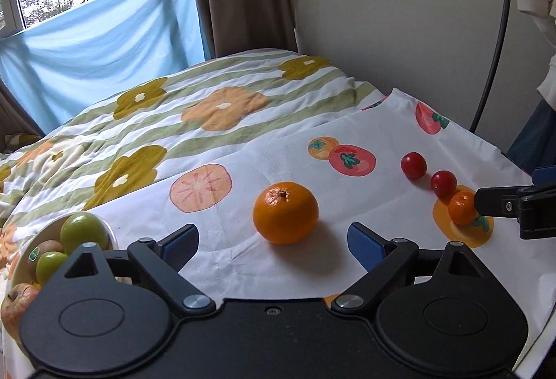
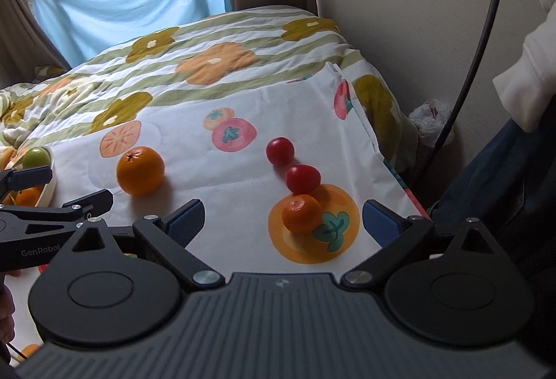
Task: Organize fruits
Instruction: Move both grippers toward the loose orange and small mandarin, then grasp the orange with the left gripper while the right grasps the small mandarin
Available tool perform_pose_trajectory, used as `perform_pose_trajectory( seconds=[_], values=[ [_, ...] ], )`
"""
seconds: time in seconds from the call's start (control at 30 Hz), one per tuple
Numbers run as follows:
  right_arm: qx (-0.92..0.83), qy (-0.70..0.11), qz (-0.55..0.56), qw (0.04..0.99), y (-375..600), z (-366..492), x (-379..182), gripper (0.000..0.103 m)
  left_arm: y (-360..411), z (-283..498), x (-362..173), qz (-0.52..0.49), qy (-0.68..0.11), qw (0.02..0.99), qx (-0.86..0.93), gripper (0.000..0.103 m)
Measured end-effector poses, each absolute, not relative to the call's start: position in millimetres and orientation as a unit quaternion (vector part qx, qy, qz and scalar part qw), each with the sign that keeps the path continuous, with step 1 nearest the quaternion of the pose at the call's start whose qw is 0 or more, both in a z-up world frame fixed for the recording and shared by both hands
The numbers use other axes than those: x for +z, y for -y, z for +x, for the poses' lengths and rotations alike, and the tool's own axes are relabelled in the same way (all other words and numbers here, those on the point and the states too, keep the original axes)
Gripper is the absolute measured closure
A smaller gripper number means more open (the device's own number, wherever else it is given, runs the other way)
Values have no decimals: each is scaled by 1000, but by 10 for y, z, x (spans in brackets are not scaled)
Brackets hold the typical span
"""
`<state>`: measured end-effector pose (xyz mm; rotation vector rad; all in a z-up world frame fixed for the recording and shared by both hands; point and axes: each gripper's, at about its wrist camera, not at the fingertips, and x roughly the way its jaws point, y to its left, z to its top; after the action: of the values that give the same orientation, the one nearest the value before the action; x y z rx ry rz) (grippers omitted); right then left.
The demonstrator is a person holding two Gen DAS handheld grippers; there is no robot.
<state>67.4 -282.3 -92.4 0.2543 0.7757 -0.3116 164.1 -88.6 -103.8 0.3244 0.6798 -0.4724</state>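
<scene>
- So there are 4 loose fruits on the white fruit-print cloth [image 1: 243,260]: 1 big orange [image 1: 285,212] sitting right in front of the left tool [image 1: 272,238], plus a small mandarin [image 2: 301,214] and 2 cherry tomatoes [image 2: 280,151] [image 2: 302,178] lined up ahead of the right tool [image 2: 282,217].
- The bowl [image 1: 112,233] at the left edge already has green fruit [image 1: 83,230] and a couple of brownish ones in it, so I'd guess the job is about half done, with those 4 left to move.
- Left tool is wide open, nothing in it; the orange sits just past its blue pads [image 1: 363,240].
- Right tool is also spread wide and empty, with the mandarin roughly between its tips.
- Textures: the orange's skin looks dimpled and matte, the tomatoes are smooth and shiny, so they might roll. The cloth is wrinkly, laid over a soft flowery quilt [image 1: 208,101] on the bed.
</scene>
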Motion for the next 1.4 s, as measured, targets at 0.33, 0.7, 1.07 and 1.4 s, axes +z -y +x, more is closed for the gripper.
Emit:
perform_pose_trajectory(
  seconds=[0.33, 0.7, 1.07, 1.4],
  values=[
    [-179, -395, 151, 888, 2893, 890, -1243, 4, 1068, 2073, -1296, 173, -346, 888, -248, 16],
    [-192, -409, 164, 877, 2964, 1012, -1383, 16, 1194, 2297, -1478, 184, -373, 870, -264, 32],
    [-202, -417, 172, 869, 2997, 1055, -1427, 24, 1224, 2293, -1510, 190, -384, 866, -259, 37],
    [-205, -420, 165, 869, 2988, 1098, -1459, 32, 1183, 2195, -1517, 198, -386, 863, -260, 37]
  ],
)
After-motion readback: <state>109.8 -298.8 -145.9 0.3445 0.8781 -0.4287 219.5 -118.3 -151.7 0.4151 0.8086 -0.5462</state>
